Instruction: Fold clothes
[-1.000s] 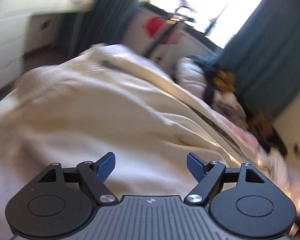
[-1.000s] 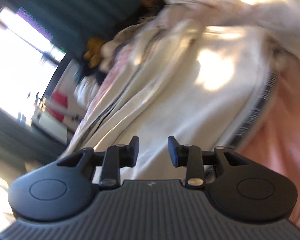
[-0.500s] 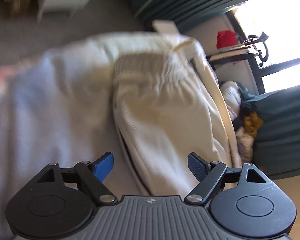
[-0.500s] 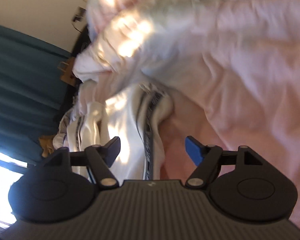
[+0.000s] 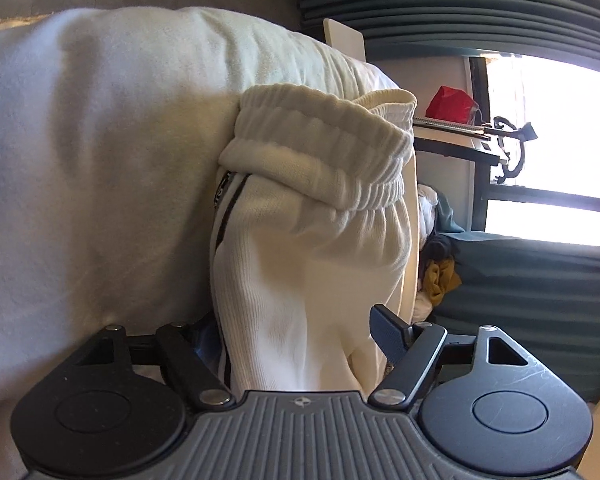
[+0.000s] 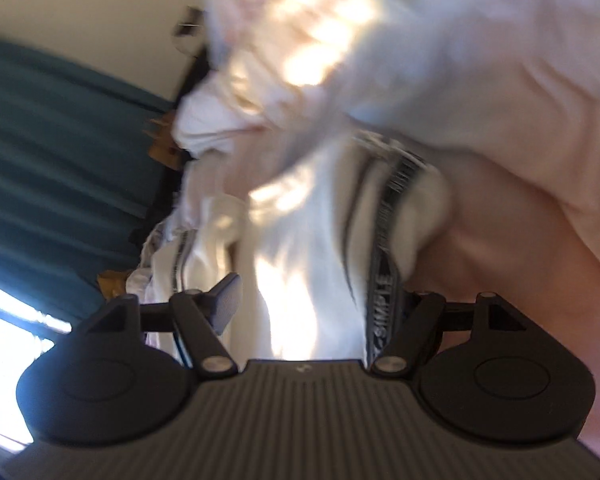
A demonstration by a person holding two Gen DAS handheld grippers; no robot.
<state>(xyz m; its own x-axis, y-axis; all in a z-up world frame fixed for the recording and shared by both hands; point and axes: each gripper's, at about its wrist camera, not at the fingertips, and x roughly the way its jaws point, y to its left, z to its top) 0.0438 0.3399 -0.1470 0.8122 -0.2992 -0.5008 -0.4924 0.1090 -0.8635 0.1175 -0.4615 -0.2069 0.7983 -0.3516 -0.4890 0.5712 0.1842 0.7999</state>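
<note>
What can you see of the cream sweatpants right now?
The cream sweatpants are ribbed knit, with a gathered elastic waistband and dark side stripes. They lie on a pale blanket. The left gripper is closing around them; the right gripper straddles the striped part.

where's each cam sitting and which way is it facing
Left wrist: on the left tongs, looking along closing jaws that straddle the cream ribbed sweatpants with elastic waistband on a pale blanket; bright window beyond.
Right wrist: on the right tongs, looking, blurred, along spread jaws over the same pants' black lettered side stripe, pink bedding beside.
Shared: the sweatpants; teal curtains.
</note>
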